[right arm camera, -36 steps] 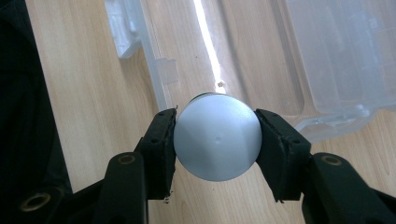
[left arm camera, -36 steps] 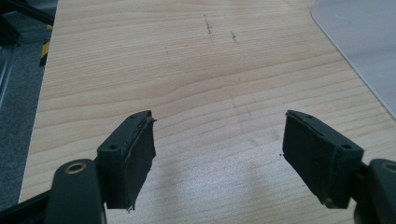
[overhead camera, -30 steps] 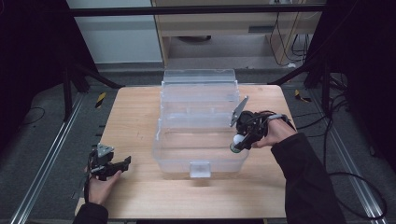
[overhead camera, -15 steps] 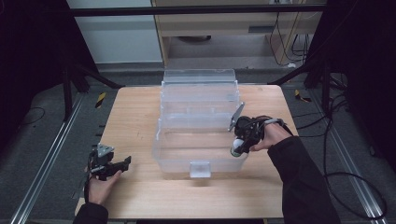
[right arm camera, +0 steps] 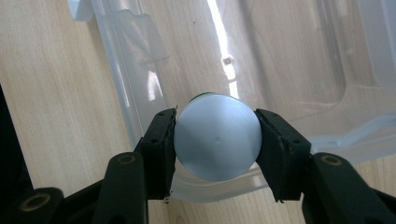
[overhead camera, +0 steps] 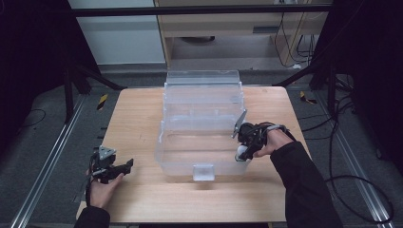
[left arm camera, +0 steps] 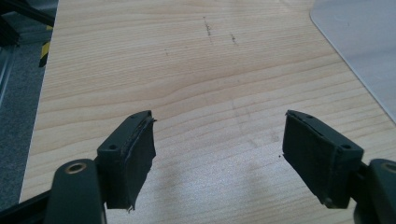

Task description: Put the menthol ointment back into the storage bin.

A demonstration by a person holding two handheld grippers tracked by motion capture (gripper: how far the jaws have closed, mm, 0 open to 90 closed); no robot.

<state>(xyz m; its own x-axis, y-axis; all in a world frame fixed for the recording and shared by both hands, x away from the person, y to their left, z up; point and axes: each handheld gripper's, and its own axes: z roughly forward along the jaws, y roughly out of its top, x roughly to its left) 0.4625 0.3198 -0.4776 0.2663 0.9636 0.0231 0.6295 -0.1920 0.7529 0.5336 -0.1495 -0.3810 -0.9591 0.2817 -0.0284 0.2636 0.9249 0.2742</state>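
1. I have the right gripper (right arm camera: 215,140) clamped on a white round-capped bottle (right arm camera: 215,142); both jaws press against its sides, and a sliver of green shows just behind the cap.
2. In the high view the bottle (overhead camera: 241,153) sits at the right front corner of the clear plastic bin (overhead camera: 202,137), right over the rim, with the right gripper (overhead camera: 243,145) above it.
3. From the right gripper view the bottle hangs over the bin's rim (right arm camera: 121,88), partly above the inside and partly above the edge.
4. My left gripper (overhead camera: 124,167) rests on the table (overhead camera: 138,114) to the left of the bin, well apart from it. Its jaws stand wide apart with nothing between them.
5. I judge the step in hand to be placing the bottle into the bin.
6. The next move calls for carrying it further inward, clear of the rim, lowering toward the floor of the bin, then releasing.
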